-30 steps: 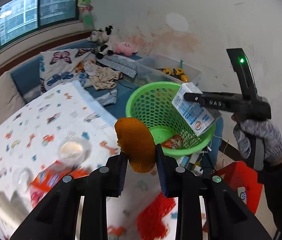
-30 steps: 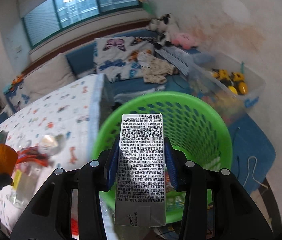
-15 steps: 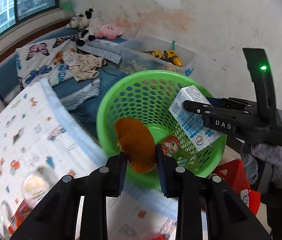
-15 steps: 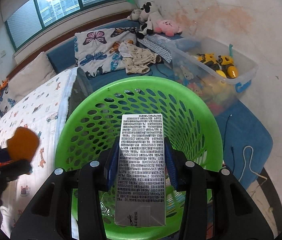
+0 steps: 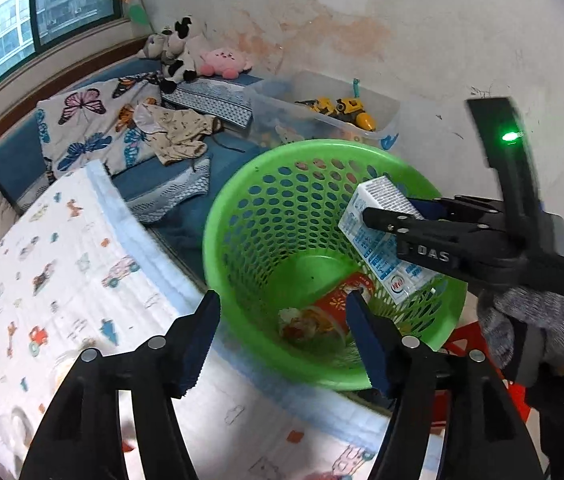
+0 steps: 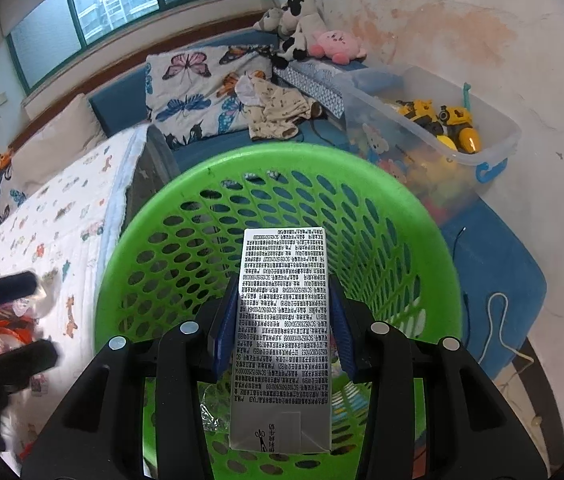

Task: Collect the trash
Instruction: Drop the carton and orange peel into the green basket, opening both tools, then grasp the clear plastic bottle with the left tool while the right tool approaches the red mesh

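Left gripper [image 5: 282,336]: jaws wide, nothing held, over the basket's near rim.
Right gripper [image 6: 282,320]: clamping a carton [image 6: 282,336] above the green basket [image 6: 434,240].
Basket floor: red wrapper [image 5: 338,300].

The basket [image 5: 241,208] stands just off the bed's [image 5: 61,260] corner; the toy bin [image 5: 386,112] sits behind it, perhaps touching.
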Motion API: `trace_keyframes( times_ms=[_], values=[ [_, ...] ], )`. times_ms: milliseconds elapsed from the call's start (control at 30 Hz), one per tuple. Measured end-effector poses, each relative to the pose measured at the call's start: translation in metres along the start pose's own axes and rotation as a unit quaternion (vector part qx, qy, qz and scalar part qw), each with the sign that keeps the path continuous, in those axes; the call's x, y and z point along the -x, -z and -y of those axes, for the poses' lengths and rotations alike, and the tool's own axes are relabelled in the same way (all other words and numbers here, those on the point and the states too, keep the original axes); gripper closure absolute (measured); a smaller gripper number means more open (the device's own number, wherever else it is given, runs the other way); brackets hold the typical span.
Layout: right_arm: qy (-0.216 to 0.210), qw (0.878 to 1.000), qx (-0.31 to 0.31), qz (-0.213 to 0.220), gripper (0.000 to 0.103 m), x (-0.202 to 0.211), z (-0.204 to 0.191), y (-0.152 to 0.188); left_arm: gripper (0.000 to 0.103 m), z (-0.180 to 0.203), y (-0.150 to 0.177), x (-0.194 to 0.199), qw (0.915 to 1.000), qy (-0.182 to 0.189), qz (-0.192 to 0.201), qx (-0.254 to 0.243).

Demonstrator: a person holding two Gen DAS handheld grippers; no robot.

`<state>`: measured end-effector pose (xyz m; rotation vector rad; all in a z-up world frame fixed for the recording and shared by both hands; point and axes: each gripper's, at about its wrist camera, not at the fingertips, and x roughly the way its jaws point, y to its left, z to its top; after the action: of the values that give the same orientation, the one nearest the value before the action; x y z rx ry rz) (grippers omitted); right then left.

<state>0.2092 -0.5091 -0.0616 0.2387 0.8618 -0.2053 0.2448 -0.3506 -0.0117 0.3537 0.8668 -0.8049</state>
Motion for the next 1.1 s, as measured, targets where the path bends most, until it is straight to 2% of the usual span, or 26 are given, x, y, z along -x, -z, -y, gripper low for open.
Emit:
trace_keyframes(
  times_ms=[200,333,400,533,767,867,1033,1100],
  values=[
    [0.029,0.999,0.017,-0.023,0.060,-0.024,-0.002,-0.001,0.037,-0.017,0.016,0.035,0.9995,-0.015,0.020,0.018],
    [0.040,0.999,0.017,-0.032,0.059,-0.033,-0.001,0.000,0.036,-0.037,0.038,0.063,0.9980,-0.028,0.033,0.046],
    [0.043,0.998,0.014,-0.032,0.054,-0.034,0.001,0.001,0.036,-0.046,0.048,0.073,0.9972,-0.032,0.037,0.057],
    [0.046,0.999,0.007,-0.028,0.054,-0.030,0.003,0.002,0.036,-0.066,0.073,0.102,0.9939,-0.051,0.055,0.081],
    [0.026,1.000,0.012,-0.007,0.054,0.000,-0.010,0.009,0.035,-0.103,0.121,0.142,0.9848,-0.084,0.077,0.131],
    [0.018,1.000,0.020,0.006,0.045,0.016,-0.021,0.015,0.035,-0.115,0.147,0.153,0.9810,-0.096,0.072,0.152],
    [0.003,0.999,0.037,0.025,0.045,0.040,-0.042,0.027,0.034,-0.129,0.189,0.158,0.9763,-0.110,0.054,0.178],
    [-0.005,0.999,0.042,0.034,0.041,0.051,-0.051,0.032,0.034,-0.131,0.202,0.159,0.9749,-0.110,0.048,0.188]
  ],
)
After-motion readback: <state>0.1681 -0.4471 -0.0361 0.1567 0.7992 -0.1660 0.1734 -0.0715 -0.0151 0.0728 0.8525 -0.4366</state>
